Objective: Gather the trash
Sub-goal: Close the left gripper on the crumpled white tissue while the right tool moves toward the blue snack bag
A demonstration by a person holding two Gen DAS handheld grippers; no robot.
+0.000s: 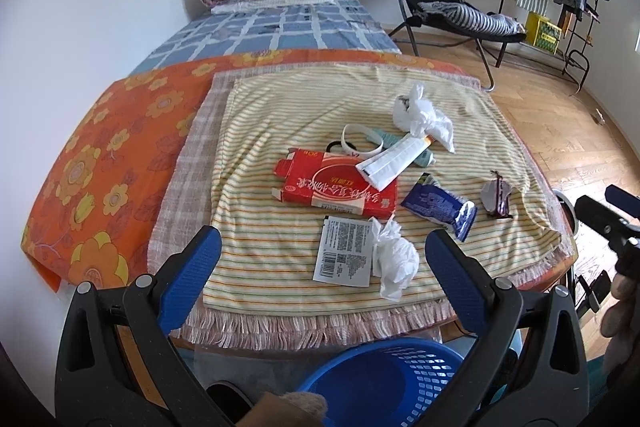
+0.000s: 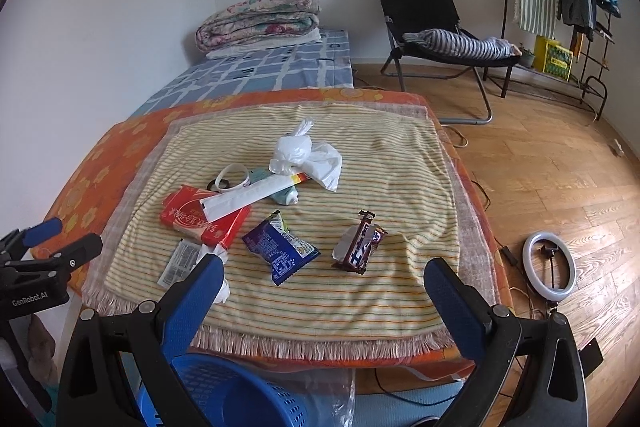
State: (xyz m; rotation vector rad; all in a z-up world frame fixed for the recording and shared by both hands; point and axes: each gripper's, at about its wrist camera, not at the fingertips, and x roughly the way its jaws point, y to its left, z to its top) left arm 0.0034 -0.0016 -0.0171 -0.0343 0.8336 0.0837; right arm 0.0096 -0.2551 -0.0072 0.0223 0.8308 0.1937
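Trash is seen strewn over a striped yellow cloth (image 1: pixel 280 107) on a low bed, w/ both claws held wide apart and gripping nothing above the near fringe. The left gripper (image 1: pixel 324 259) is framed around a crumpled tissue (image 1: pixel 394 259) and a flat white label packet (image 1: pixel 344 251), neither touched. The right gripper (image 2: pixel 324 287) is poised nearer a blue snack wrapper (image 2: pixel 280 251) and a brown candy wrapper (image 2: pixel 358 243), approx. centre of the cloth. Farther back, a red carton (image 1: pixel 340 185) is overlapped by a white tube (image 1: pixel 390 161); a knotted white plastic bag (image 2: pixel 306 157) lies at the far end of the tube, and a white band (image 2: pixel 232 177) sits at the left of the pile. A blue mesh basket (image 1: pixel 400 379) is placed on the floor below the near bed edge. At far right, a black chair (image 2: pixel 420 11) and a ring light (image 2: pixel 550 267) are visible on the wood floor.
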